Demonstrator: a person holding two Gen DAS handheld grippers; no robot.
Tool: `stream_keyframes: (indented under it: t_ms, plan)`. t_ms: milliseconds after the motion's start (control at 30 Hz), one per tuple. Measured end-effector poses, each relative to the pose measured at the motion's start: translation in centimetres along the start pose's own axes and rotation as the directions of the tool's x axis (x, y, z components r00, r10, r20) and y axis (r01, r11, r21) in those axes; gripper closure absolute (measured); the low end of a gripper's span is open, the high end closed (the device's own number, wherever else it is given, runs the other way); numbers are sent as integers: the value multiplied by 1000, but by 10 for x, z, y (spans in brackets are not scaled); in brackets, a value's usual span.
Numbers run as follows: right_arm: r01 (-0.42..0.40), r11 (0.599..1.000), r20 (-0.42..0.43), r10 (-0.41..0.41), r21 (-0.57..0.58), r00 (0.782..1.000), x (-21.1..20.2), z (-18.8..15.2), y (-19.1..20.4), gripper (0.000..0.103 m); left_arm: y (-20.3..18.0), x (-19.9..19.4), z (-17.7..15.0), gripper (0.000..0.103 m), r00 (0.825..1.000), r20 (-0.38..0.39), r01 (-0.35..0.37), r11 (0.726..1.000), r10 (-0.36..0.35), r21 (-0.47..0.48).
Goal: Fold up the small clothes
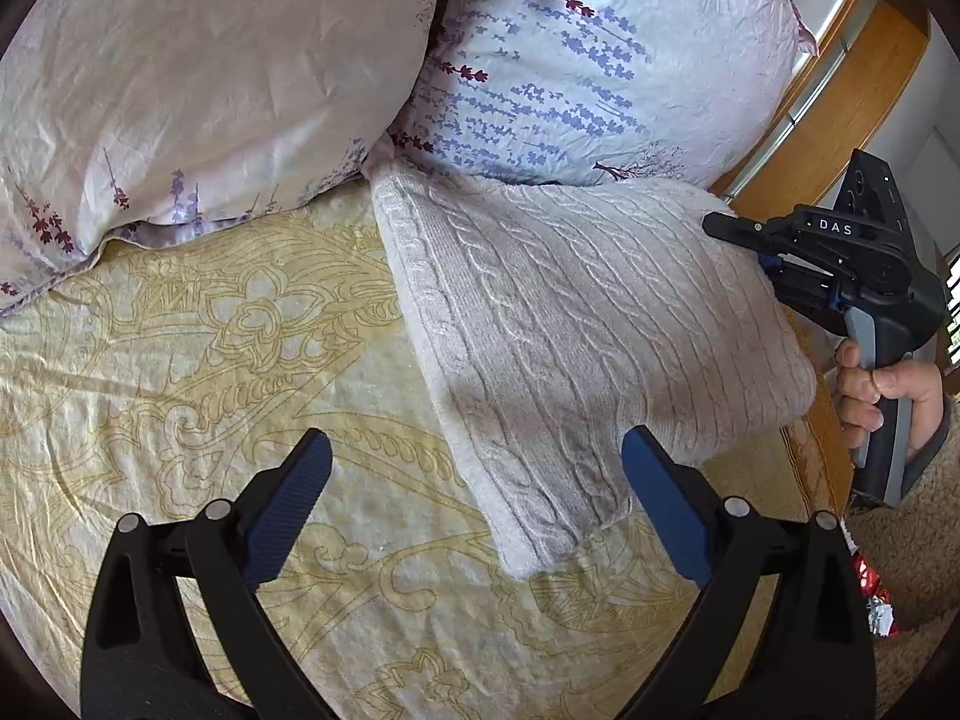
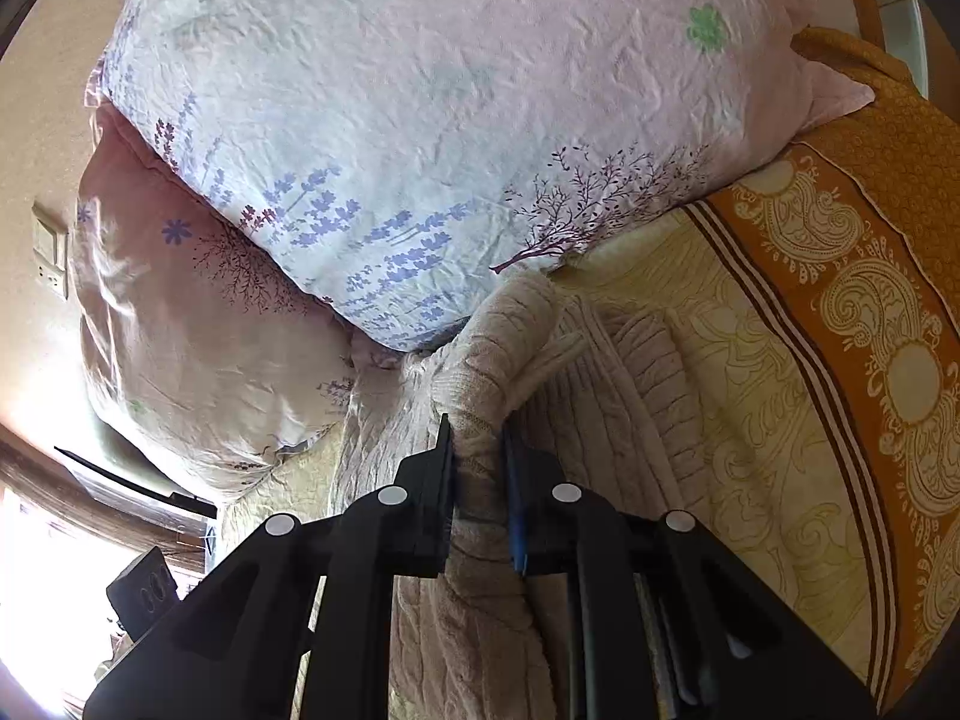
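1. Folding a small, soft, cream cable-knit sweater [image 1: 576, 324] on a bed with a pale yellow sheet printed with gold swirls [image 1: 180, 372].
2. Sweater lying flat and already doubled into a neat block, touching the bottom edge of the white pillow with purple flower sprigs [image 1: 588, 60].
3. Left gripper [image 1: 477, 501] spread wide with nothing between its blue pads [image 1: 294, 498]; probably just a free claw, ready for the next grab.
4. Near corner of the sweater poking in between those open fingers, but not touched by either pad.
5. Right gripper [image 2: 477, 480] pressed nearly together, pinching a bunched fold of the sweater's knit [image 2: 480, 396].
6. That pinched bit pulled up into a hump just below the flowered pillow; likely lifted so it can be laid over the rest.
7. In the left view, right gripper sitting at the sweater's far side, away from the flowered pillow's left neighbour, a plain pinkish pillow [image 1: 198, 72].
8. A person's hand [image 1: 882, 396] wrapped round the grey handle there to steer it.
9. Next: probably carry the pinched edge across and smooth it down.
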State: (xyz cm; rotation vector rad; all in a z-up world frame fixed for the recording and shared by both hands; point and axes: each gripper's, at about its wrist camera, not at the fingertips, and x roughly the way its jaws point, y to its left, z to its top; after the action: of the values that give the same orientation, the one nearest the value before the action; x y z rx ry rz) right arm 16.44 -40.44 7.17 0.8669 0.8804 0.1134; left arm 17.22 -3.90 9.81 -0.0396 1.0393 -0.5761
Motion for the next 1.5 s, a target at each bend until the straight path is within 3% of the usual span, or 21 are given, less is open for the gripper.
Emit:
stream_keyframes:
  t_ms: [200,400,467,667,867,967,1067,1200,1267,1333,1367,1500]
  plan:
    - [-23,1000,57,23,-11,998,-19,12,5,89,2,1,1,4,1000,-3,-1,1000,1,-8]
    - [70,992,-24,-67,107,997,2,0,-37,89,3,3,-4,4,1000,-21,17,1000,-17,-25]
    - [36,987,-5,-36,157,999,-2,0,-44,89,2,1,-5,4,1000,-19,22,1000,-22,-18]
    - [-1,992,80,-8,123,997,-24,14,-26,90,-4,2,-9,4,999,-17,32,999,-32,-3]
    - [128,972,3,-131,195,991,-9,4,-64,90,-19,5,-19,4,999,-8,50,997,-49,51]
    - [160,971,14,-165,179,986,-10,6,-62,92,-27,5,-24,4,998,-4,57,994,-57,98]
    - [133,977,48,-142,164,989,-21,12,-54,95,-33,3,-27,4,998,-3,59,989,-59,133]
    - [117,984,30,-123,134,992,-25,13,-52,94,-37,7,-28,4,998,-16,54,987,-52,150]
    - [103,981,28,-109,164,994,-31,9,-56,89,-38,8,-28,4,999,-20,44,987,-41,158]
    - [91,979,21,-97,180,995,-38,3,-61,63,-38,7,-28,3,999,-24,29,987,-26,158]
    - [89,980,16,-93,179,996,-41,-1,-61,58,-38,8,-27,2,1000,-27,18,988,-14,156]
    - [76,986,-28,-73,151,997,-46,-22,-60,56,-37,10,-27,2,999,-44,-6,988,13,154]
